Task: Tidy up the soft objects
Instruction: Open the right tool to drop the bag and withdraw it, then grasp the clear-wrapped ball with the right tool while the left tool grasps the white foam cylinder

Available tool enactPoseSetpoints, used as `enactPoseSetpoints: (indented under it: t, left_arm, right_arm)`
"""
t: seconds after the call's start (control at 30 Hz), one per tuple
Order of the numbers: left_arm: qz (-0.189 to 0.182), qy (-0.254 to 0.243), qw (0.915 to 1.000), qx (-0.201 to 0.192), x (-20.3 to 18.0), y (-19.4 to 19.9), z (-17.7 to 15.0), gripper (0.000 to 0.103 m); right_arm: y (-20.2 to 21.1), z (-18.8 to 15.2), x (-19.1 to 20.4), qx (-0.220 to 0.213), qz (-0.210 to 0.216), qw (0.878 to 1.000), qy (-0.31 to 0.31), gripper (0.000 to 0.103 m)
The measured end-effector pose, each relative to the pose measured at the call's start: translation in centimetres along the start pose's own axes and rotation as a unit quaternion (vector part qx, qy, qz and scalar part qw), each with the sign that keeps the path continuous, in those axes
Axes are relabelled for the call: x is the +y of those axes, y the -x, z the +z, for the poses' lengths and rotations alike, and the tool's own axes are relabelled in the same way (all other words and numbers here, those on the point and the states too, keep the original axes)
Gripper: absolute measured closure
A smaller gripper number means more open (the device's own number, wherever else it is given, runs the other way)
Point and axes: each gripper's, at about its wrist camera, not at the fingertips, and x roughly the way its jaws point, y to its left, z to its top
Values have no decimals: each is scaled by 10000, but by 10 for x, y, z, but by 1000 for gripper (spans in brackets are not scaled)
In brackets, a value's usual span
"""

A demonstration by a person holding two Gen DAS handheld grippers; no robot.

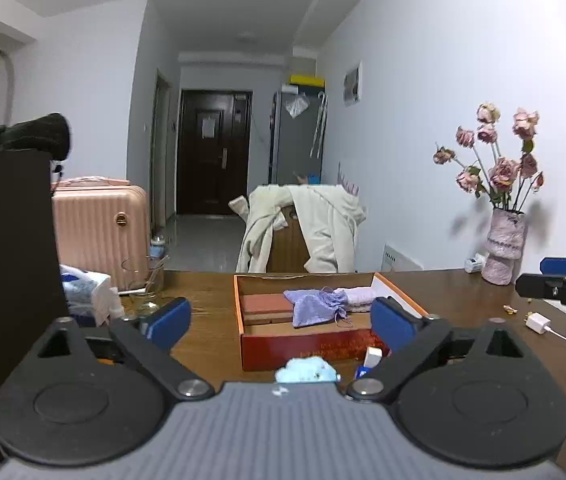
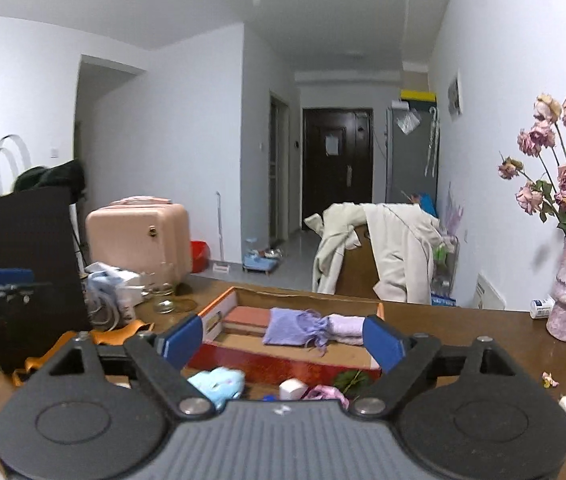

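Brown wooden desk [image 1: 211, 300], cluttered. Mid-desk sits an open box [image 1: 307, 346], red outside with an orange rim. Inside it: a lilac drawstring pouch [image 1: 315, 306] lying flat, touching a pale pink folded cloth [image 1: 357, 298] on its right; reddish flat blocks [image 1: 265, 304] to the left of the pouch. On the desk just in front of the box, a light blue soft toy [image 2: 219, 384], a small white cube [image 2: 291, 389], a pink fabric piece [image 2: 329, 394] and a green leaf [image 2: 349, 380].

Left tongs [image 1: 281, 316]: blue pads apart, nothing between them, held above the desk facing the box. Right tongs [image 2: 283, 338]: also apart and unloaded, facing the same box.

Desk's right edge: a pink textured vase [image 1: 503, 246] of dried roses, a white charger and cable [image 1: 539, 324]. Desk's left: a clear glass [image 1: 147, 284], a black panel [image 1: 7, 248].

Room beyond: white walls, hallway ending in a dark door [image 1: 213, 150], pink suitcase [image 1: 101, 232], cream coat [image 1: 315, 224] draped over a chair, grey fridge [image 1: 297, 136].

Writing: partial white lettering on the other tongs at the left edge of the right wrist view, too small to read.
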Motion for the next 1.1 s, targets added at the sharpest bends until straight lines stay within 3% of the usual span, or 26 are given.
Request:
enactPoseSetpoints:
  t: [0.07,0.17,0.4,0.5,0.73,1.1]
  left_arm:
    - [31,61,10000,23,-1,14,-17,3]
    - [119,142,9997,170,-2,29,-47,3]
    - [132,183,9961,849,3,36,-96,3]
    - [284,124,9961,823,3,33,-99,3]
    - [252,51,9944,1021,1,8,-107,2]
    - [295,204,9880,1501,23,-46,-121,2]
  right_arm:
    - [15,-20,10,-134,63,9999,1,7]
    - [35,-54,22,-229,58,9997,-28,7]
    - [45,-117,36,368,-36,9993,-102,7]
    - [46,-123,35,442,-27,9987,-236,7]
    - [29,-124,36,539,-37,9979,-368,9]
    - [-34,-121,52,994,499,9924,-523,34]
